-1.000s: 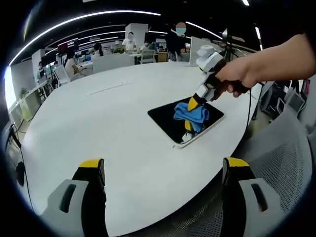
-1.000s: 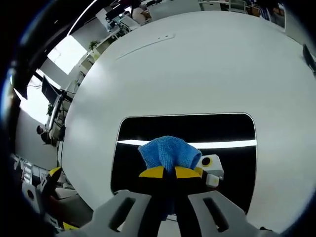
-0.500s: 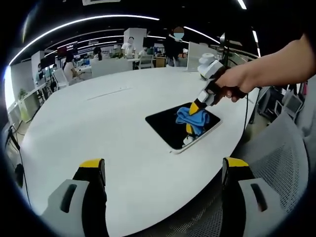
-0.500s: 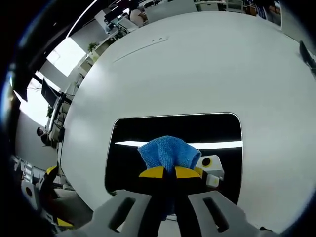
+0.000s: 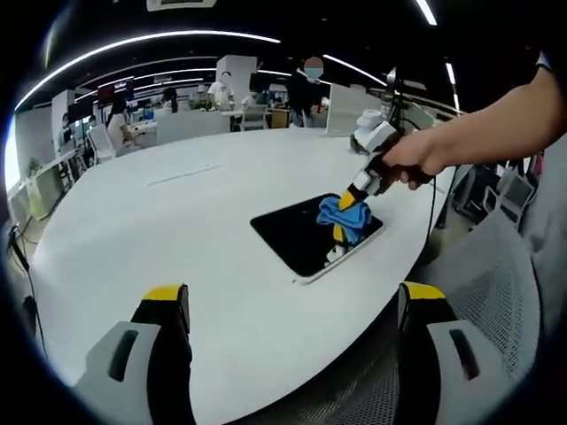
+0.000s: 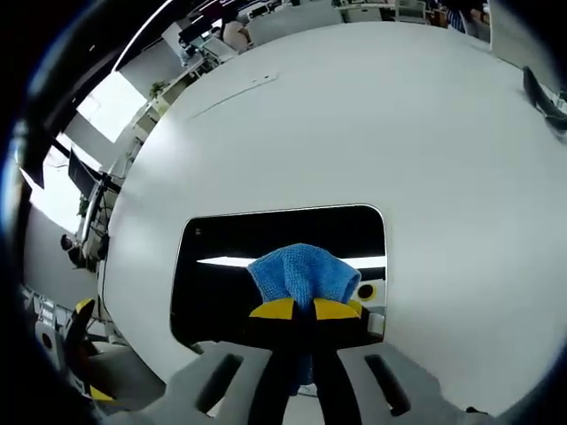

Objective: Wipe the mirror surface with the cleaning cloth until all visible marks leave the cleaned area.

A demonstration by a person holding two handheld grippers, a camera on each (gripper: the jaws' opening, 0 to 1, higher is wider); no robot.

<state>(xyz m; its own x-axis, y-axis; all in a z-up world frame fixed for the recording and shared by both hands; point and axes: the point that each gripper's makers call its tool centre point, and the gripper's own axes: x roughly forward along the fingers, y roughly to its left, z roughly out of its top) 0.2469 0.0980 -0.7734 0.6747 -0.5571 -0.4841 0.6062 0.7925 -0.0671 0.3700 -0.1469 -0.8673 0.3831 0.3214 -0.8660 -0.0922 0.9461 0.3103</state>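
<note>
Your mirror [image 5: 306, 236] lies flat on the white bench [image 5: 177, 230], close to the bench's rounded edge. It reads as a dark rectangle with a pale frame. In the right gripper view the mirror [image 6: 221, 274] reflects a bright strip of ceiling light.

Around the mirror the bench surface is bare white. A mesh-backed chair [image 5: 487, 310] sits beyond the bench edge, on the near side of the mirror. Far behind the mirror you can see desks and several people [image 5: 310, 88] in the office. A dark cable-like item [image 6: 540, 93] lies on the bench well away from the mirror, toward its far right.

Your right tool [image 6: 297, 308] has its yellow-tipped jaws pressed together on the blue cleaning cloth [image 6: 301, 274], which bunches out ahead of them and rests on the mirror near its right part. In the left gripper view your hand [image 5: 412, 159] holds that right tool [image 5: 350, 197] slanting down onto the cleaning cloth [image 5: 341, 217] over the mirror's corner nearest the bench edge.

Your left tool [image 5: 292, 305] stands with its jaws spread wide and nothing between them, well back from the mirror above the bench edge.

Compared with a second ago, the mirror sits further left in the right gripper view, so the cloth now lies closer to its right edge; your grip on the cloth is unchanged. The left tool is as wide open as before.
</note>
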